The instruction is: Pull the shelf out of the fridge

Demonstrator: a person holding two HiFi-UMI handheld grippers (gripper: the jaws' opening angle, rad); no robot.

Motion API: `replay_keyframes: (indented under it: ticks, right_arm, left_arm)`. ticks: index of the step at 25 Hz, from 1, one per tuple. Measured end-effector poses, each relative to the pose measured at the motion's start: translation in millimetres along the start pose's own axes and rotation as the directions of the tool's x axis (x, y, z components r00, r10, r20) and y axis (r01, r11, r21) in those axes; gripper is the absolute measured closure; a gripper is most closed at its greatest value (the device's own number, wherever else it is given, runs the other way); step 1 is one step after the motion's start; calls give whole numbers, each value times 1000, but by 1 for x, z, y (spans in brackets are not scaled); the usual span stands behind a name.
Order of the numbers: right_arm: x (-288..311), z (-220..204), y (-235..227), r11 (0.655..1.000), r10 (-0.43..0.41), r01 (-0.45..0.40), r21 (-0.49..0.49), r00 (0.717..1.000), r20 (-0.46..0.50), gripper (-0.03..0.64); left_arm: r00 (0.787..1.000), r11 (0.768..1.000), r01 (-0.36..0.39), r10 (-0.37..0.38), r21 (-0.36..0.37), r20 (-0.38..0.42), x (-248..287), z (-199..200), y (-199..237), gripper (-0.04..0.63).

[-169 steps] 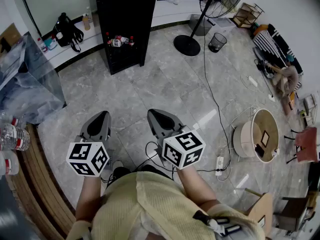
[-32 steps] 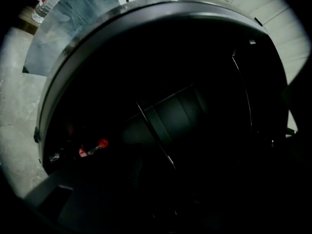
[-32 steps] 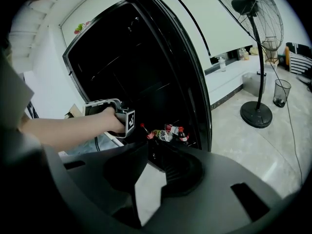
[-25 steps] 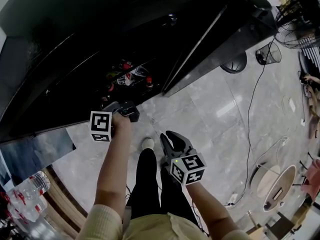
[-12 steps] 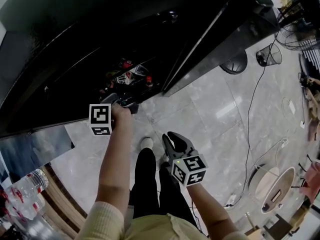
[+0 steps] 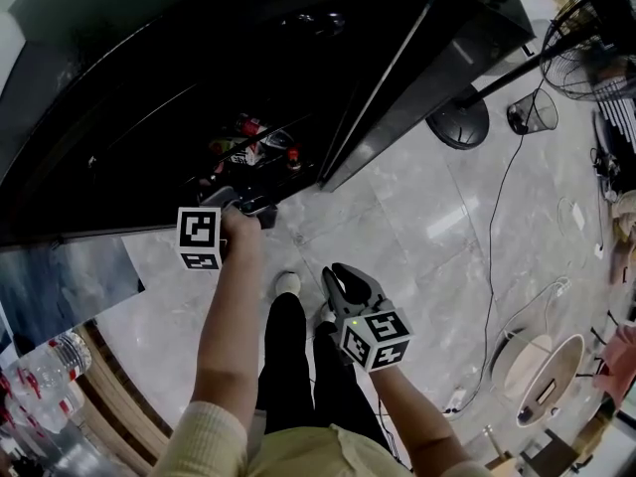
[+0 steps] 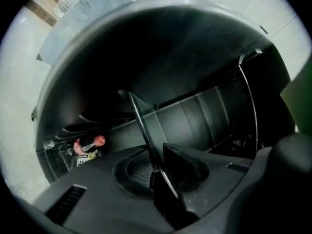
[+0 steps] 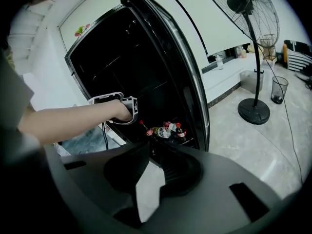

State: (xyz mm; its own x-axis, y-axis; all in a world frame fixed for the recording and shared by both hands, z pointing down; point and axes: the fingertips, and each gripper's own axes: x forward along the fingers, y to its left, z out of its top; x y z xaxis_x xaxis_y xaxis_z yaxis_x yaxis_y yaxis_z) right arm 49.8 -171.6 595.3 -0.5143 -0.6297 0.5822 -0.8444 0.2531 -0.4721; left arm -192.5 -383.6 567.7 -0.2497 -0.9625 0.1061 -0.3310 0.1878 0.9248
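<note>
The black fridge stands open, its door swung to the right. In the left gripper view a thin glass shelf runs edge-on out of the fridge cavity. My left gripper has just been closing and its pads grip that front edge. In the head view the left gripper reaches into the fridge's lower front. My right gripper hangs over the floor near my legs; its jaws have just narrowed a little, with only floor showing between them.
Several red-capped bottles lie on the fridge's bottom level, also seen low left as bottles. A standing fan, a mesh bin and a floor cable are to the right. Water bottles sit at the left.
Seconds ago I stood across the room from the fridge; now I am at its open front. Over the last second the left gripper edged in to the shelf and its jaws narrowed.
</note>
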Motion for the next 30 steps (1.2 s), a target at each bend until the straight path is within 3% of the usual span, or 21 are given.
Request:
replay_keyframes:
  ticks: [9,19,30]
  right_arm:
    - [-7,19,-6,1000,16,-18,22,997,76,540]
    - [3,61,-13,989,66,-87,119,983,174,531]
    - [37,80,-10,948,157,-200,247,970,184,488]
  left_arm:
    - [1000,1000,5,-6,-24,-27,-29,-4,2,535]
    - [998,999,24,-26,-35,-53,-60,-7,3,538]
    - [996,999,27,-31,-42,-83,-85,-12,4,538]
